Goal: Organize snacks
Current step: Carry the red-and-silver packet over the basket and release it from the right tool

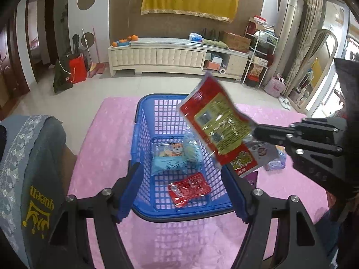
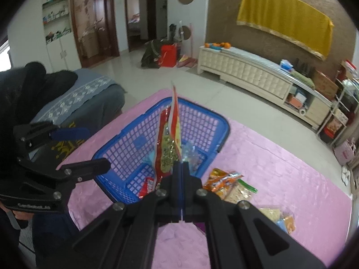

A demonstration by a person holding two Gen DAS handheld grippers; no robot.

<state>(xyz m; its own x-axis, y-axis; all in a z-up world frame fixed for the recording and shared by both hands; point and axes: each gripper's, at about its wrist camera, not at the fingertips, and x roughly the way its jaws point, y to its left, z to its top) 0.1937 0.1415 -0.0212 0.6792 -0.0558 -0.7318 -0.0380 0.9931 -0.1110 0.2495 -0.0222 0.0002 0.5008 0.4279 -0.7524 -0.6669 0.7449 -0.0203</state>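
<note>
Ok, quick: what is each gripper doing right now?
Left gripper: open, nothing between its fingers, above the blue basket.
Right gripper: shut on the red snack pack, over the basket.

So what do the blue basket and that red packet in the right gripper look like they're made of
Blue basket: looks like moulded rigid plastic, its walls and floor an open grid under a smooth solid rim.
Red packet: seems to be thin glossy plastic film, printed, with a clear sealed edge pinched in the right gripper; it catches glare and holds a slight bend.
</note>
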